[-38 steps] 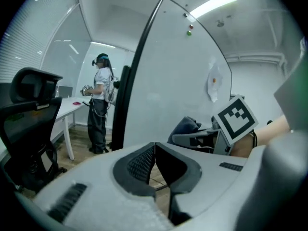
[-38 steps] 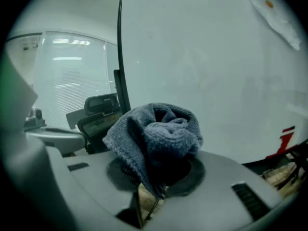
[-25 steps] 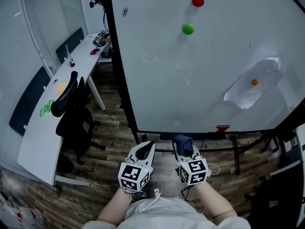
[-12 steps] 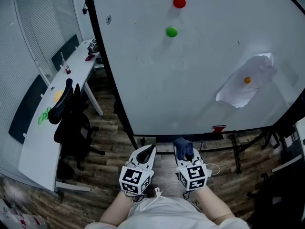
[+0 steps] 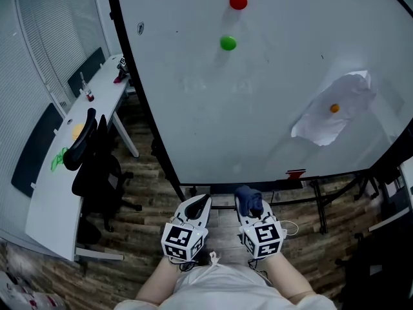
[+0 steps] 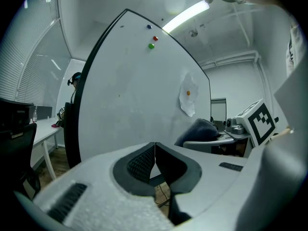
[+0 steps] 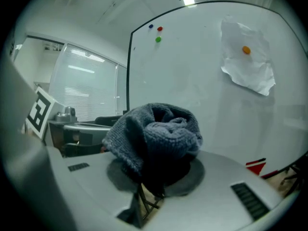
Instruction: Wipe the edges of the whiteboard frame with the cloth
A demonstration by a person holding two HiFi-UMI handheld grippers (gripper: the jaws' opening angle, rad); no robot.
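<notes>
Head view, left to right: desk (image 5: 48, 199) and chair (image 5: 90, 163) at 9 o'clock. Whiteboard (image 5: 258, 102) fills 12 to 2 o'clock, its black frame (image 5: 219, 186) running along the left and bottom edges. Left gripper (image 5: 204, 199) at 6 o'clock is closed with jaws touching and nothing between them, nose to 12 o'clock. Right gripper (image 5: 251, 206) is just beside it, clamped on the cloth (image 7: 154, 136). The cloth is a bunched grey knit wad sticking out past the jaw tips along the gripper axis, 6 to 12 o'clock, toward the bottom frame edge and short of it. No clear long axis otherwise. Both grippers are low, apart from the board.
</notes>
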